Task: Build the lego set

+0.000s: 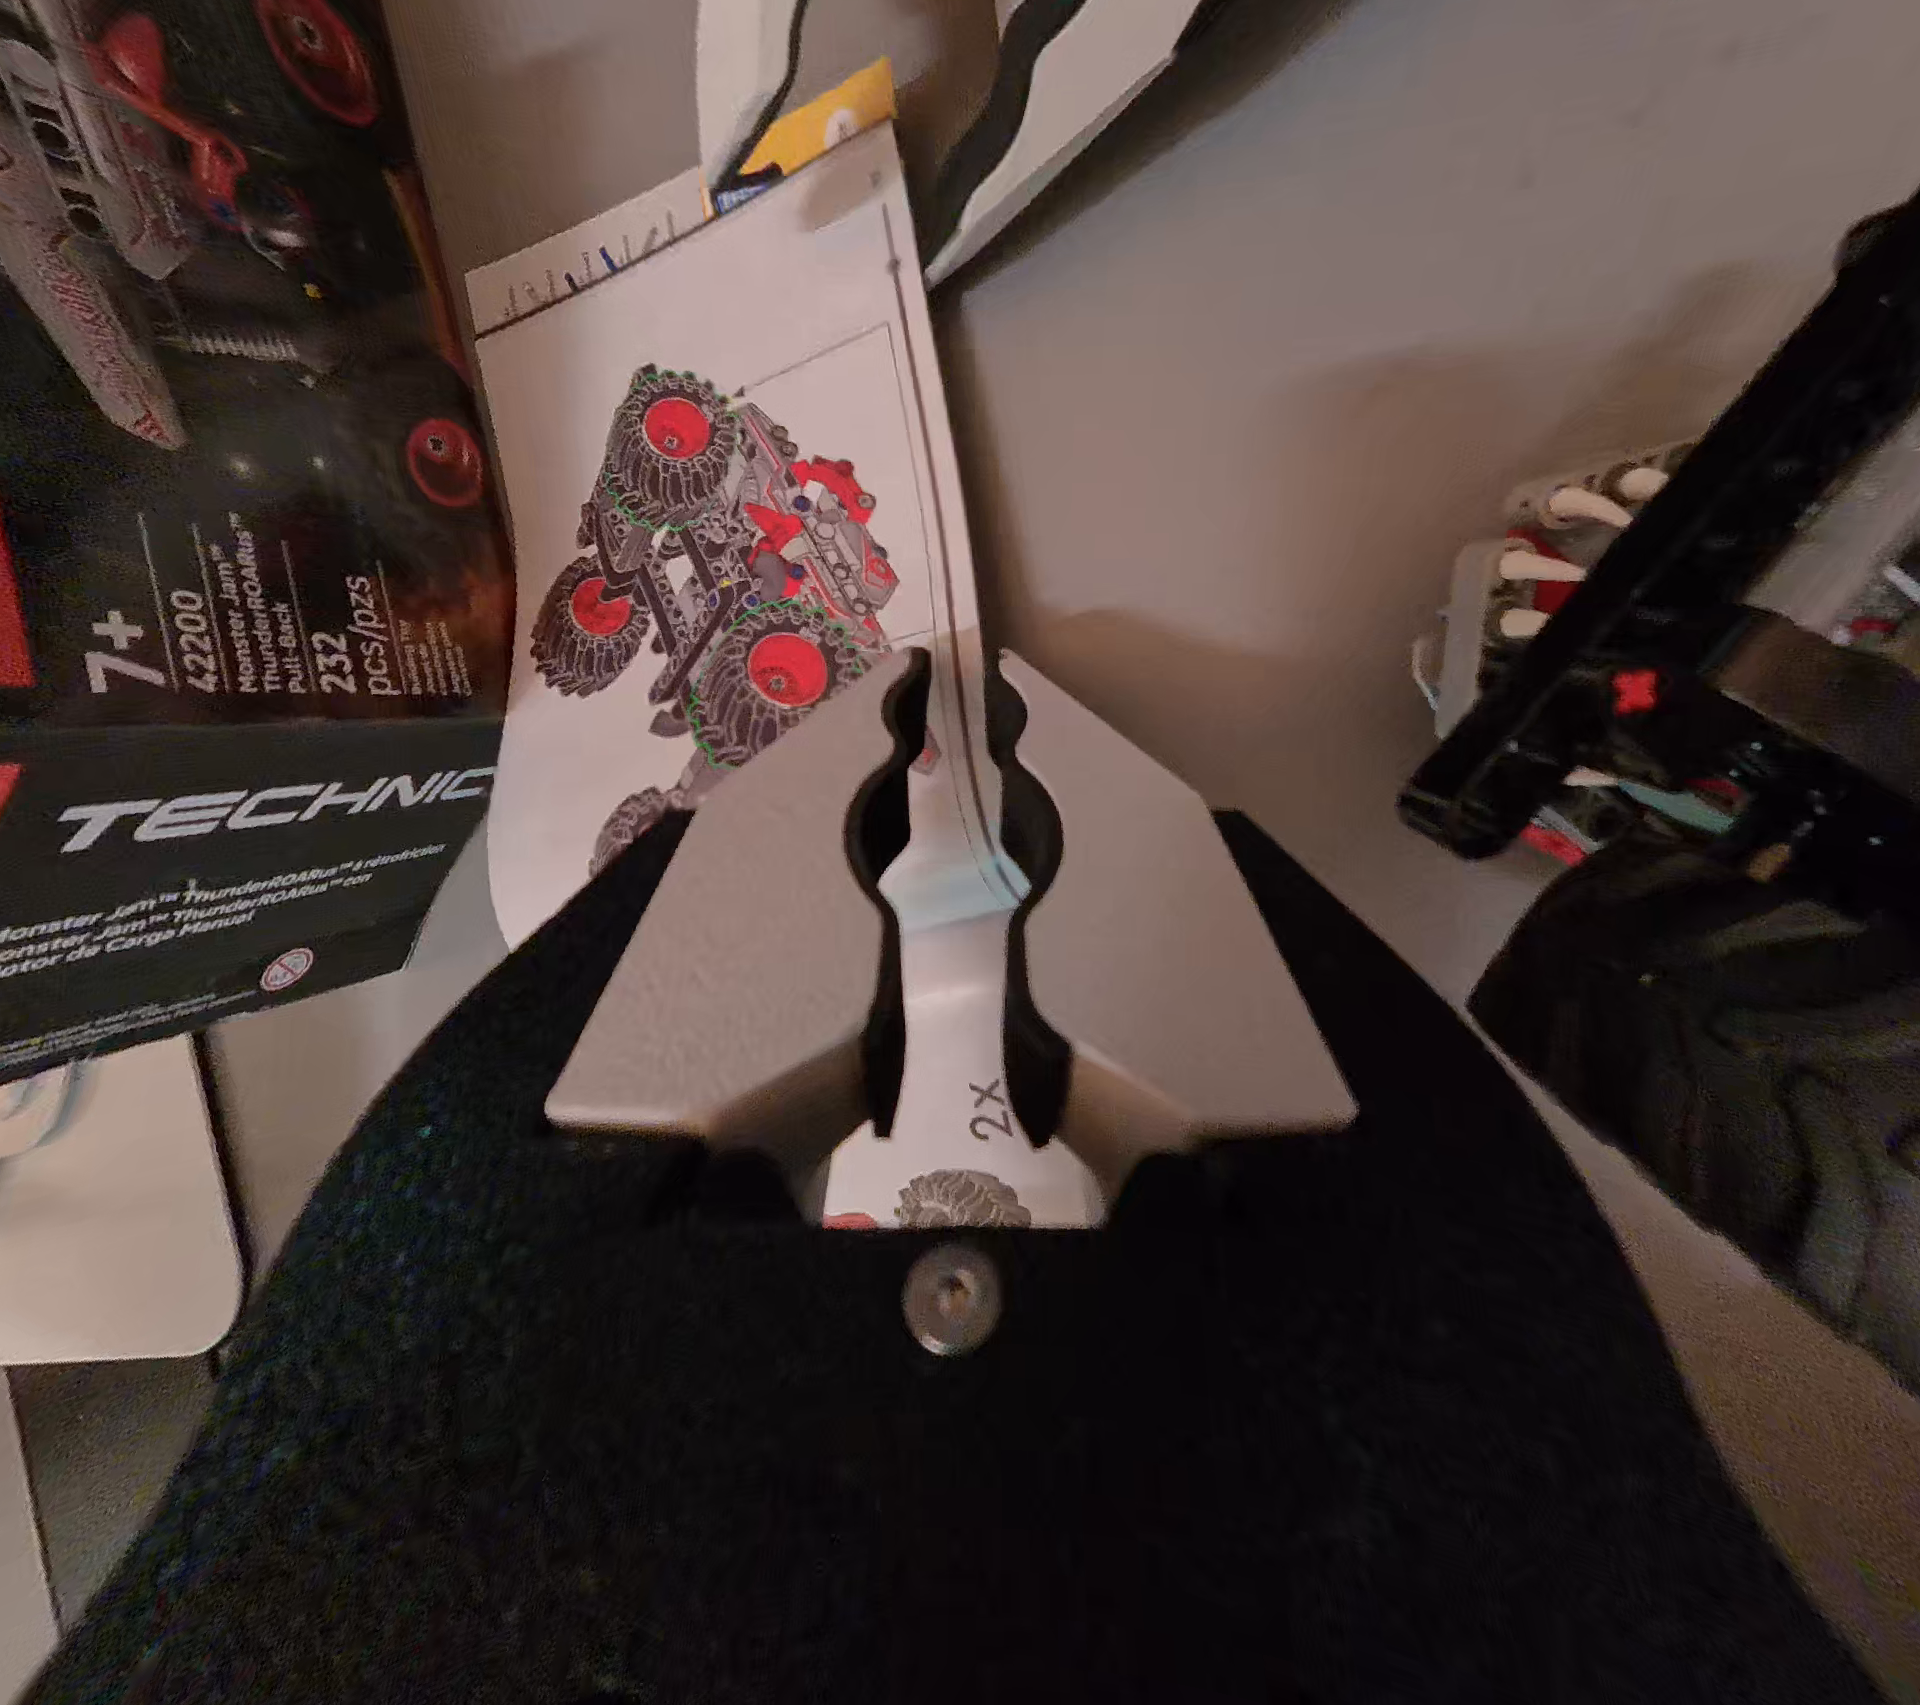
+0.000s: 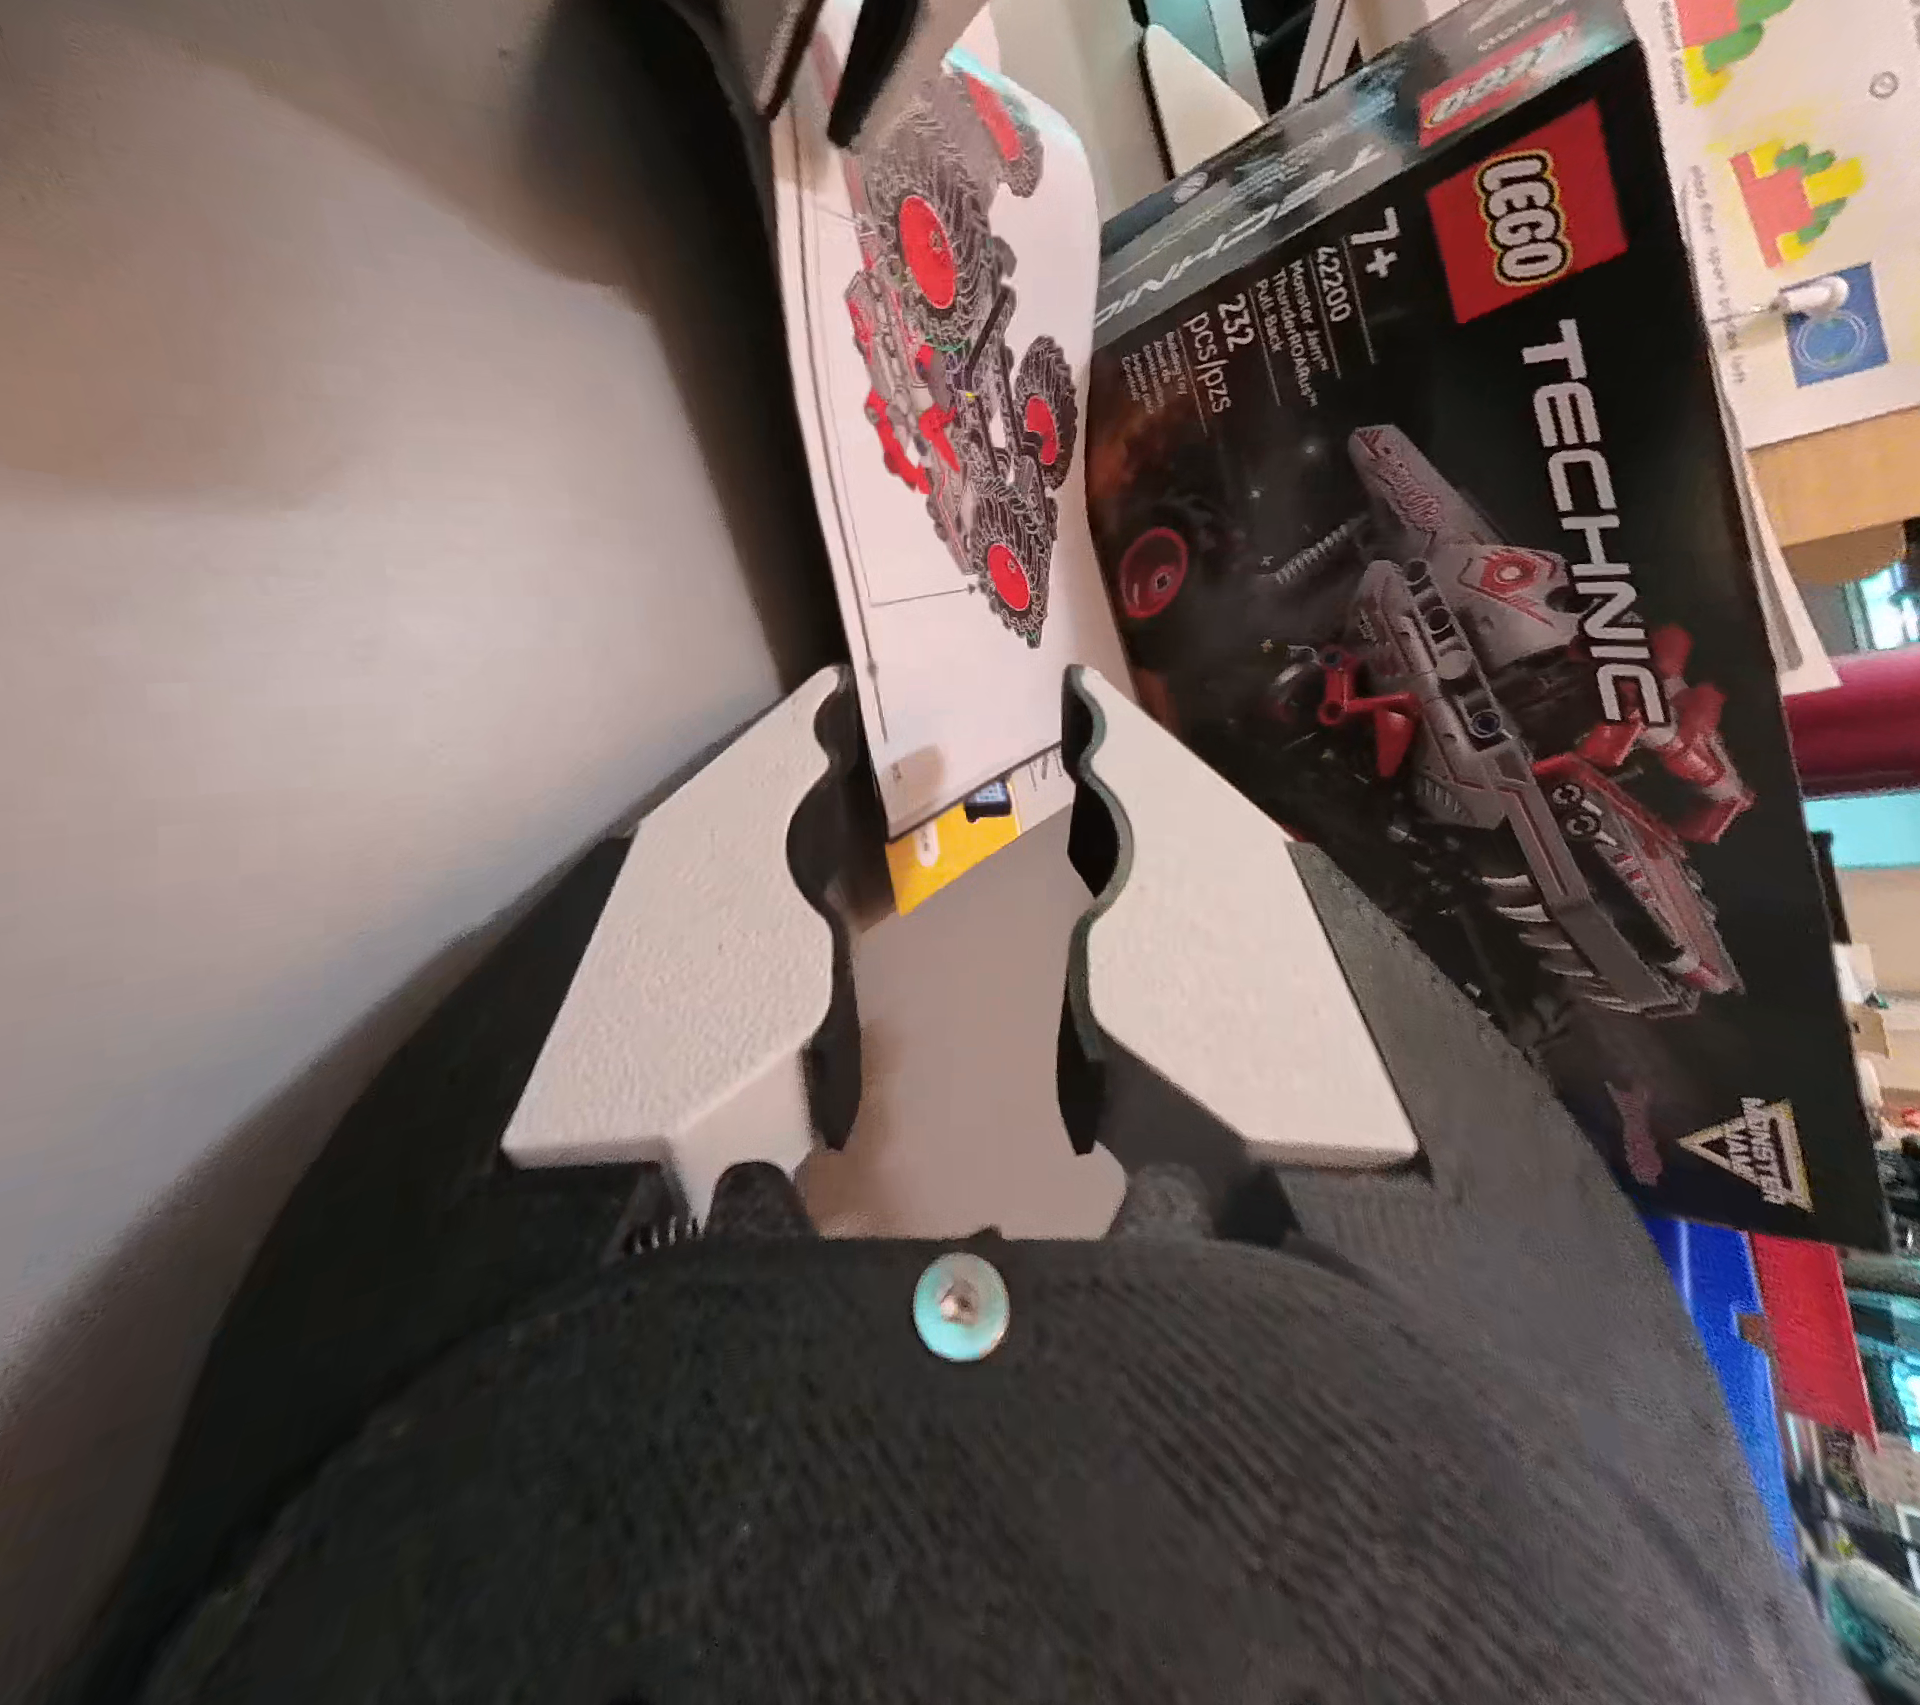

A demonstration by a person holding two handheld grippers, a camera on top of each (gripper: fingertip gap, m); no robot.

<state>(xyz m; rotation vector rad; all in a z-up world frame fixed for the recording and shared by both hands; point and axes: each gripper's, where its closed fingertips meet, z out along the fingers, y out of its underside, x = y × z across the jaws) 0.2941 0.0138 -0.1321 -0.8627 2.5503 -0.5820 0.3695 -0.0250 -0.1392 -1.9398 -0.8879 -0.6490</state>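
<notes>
Paper fills the gap of your left claw (image 1: 951, 689): the instruction booklet (image 1: 727, 512), its open page showing a red-wheeled truck, curls up between the two fingers, which stand slightly apart around the sheet (I cannot tell whether they actually pinch it). Your right claw (image 2: 961, 684) is spread, its fingers on either side of the booklet's far edge without clearly touching it, and the other claw shows at the top of that view above the page. Just beside the booklet stands the dark set box (image 2: 1455, 616) on the pale surface (image 1: 1299, 408), and a partly built grey-and-red model (image 1: 1538, 575) sits well off to your right.
</notes>
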